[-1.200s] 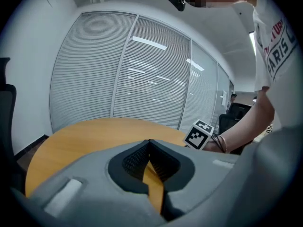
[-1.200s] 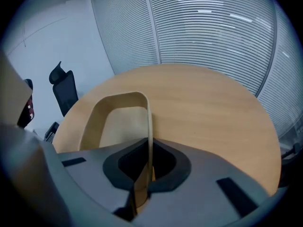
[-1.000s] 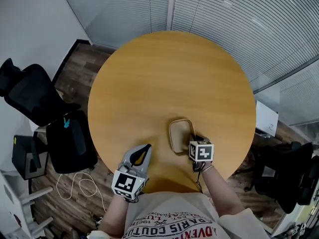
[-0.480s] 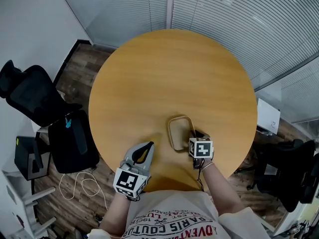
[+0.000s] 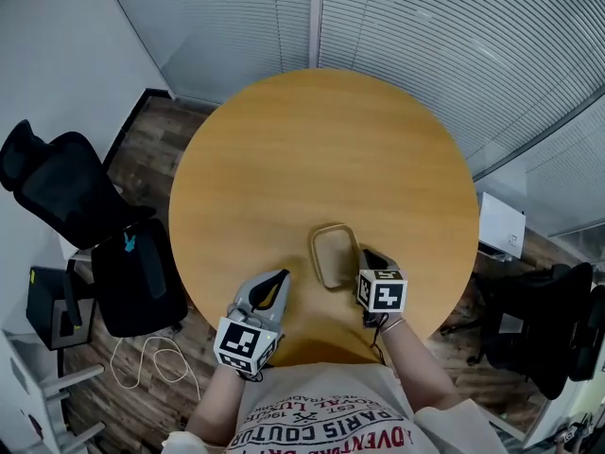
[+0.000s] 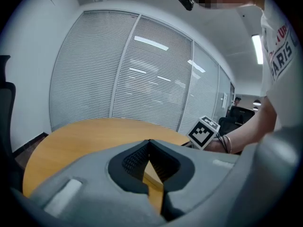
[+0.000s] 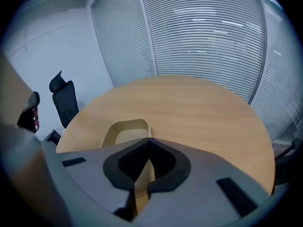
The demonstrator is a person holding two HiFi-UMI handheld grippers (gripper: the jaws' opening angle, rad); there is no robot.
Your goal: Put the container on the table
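Observation:
The container (image 5: 333,255), a shallow tan tray with rounded corners, rests flat on the round wooden table (image 5: 321,149) near its front edge. My right gripper (image 5: 365,254) hovers just right of it and a little above, shut and holding nothing. In the right gripper view the closed tips (image 7: 149,139) hang over the container's (image 7: 124,131) near right corner. My left gripper (image 5: 281,275) sits left of the container, above the table's front edge, also shut and empty. Its tips (image 6: 149,141) meet in the left gripper view, with the right gripper's marker cube (image 6: 204,131) beyond.
Black office chairs stand on the floor at the left (image 5: 57,183) and right (image 5: 539,320). A black box (image 5: 137,272) and a white cable (image 5: 142,357) lie on the floor left of the table. Glass walls with blinds run behind the table.
My right gripper has lifted and drawn slightly off the container's right side. The container stays flat on the table. The left gripper has kept still.

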